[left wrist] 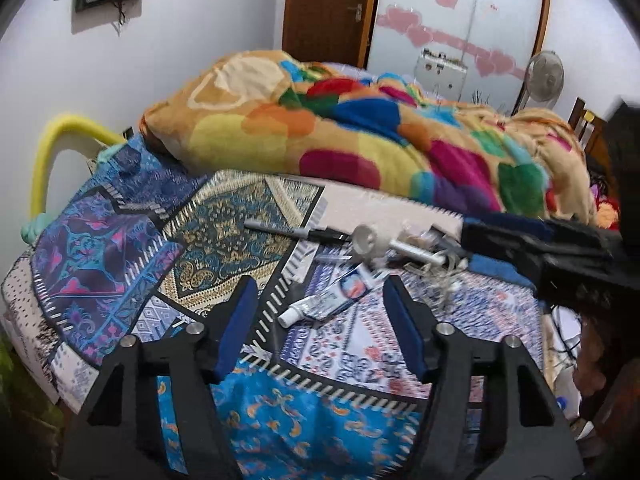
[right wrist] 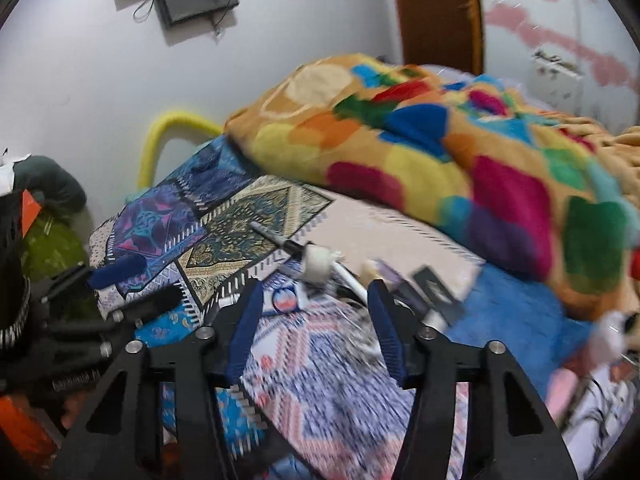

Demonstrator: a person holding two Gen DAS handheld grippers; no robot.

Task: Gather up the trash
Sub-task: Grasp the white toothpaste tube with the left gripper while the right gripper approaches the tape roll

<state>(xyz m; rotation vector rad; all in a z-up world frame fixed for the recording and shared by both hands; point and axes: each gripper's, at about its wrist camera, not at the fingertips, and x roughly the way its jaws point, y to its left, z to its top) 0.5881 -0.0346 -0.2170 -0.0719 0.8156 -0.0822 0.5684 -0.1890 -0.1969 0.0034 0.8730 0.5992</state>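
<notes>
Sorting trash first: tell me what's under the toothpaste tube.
The toothpaste tube lies flat on the patterned bedsheet, cap toward the camera. Anything beneath the tube itself is covered and cannot be seen.

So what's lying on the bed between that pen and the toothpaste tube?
In the left wrist view, a small clear wrapper scrap lies on the patchwork sheet between the pen and the toothpaste tube.

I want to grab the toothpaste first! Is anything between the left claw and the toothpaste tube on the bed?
Nothing visible blocks it. The toothpaste tube lies flat on the patchwork bedsheet, just ahead of the open left claw, with only bare sheet between. The other scraps, like the pen, lie beyond it.
</notes>
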